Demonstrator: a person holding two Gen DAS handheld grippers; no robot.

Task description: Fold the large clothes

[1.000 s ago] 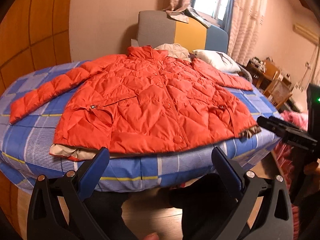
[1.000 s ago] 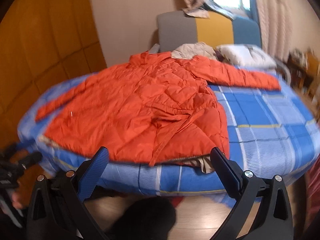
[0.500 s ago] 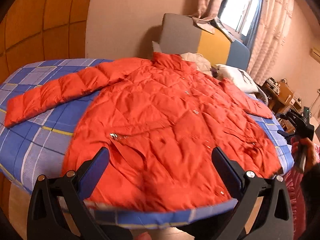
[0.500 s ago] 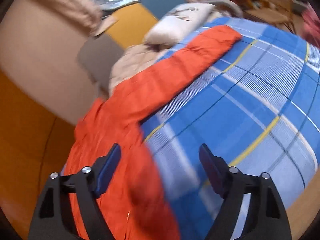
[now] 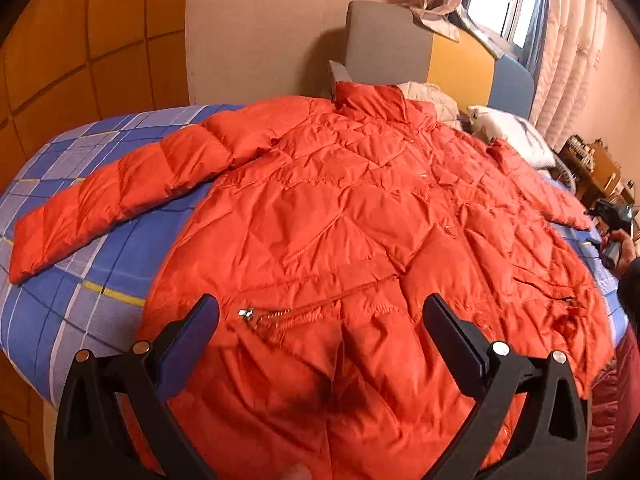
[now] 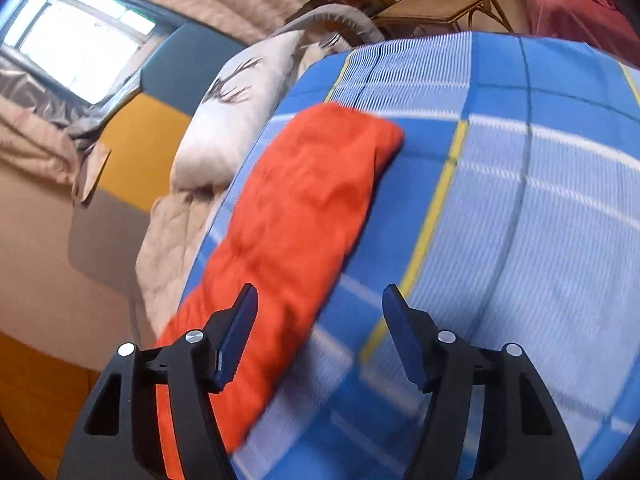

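Approach step: quilted orange down jacket (image 5: 360, 240) spread flat on blue plaid bedsheet (image 5: 72, 300). Left gripper (image 5: 320, 316) released above hem; right gripper (image 6: 320, 332) released, sleeve cuff (image 6: 344, 140) at 12 o'clock. A sleeve grasp is judged next.

One orange jacket (image 5: 360, 240), one plaid bed (image 5: 72, 288), one white pillow (image 5: 512, 136) and one wicker chair (image 6: 436, 4).

Left tongs (image 5: 320, 320) spread wide and empty, right tongs (image 6: 320, 320) likewise parted, gripping nothing
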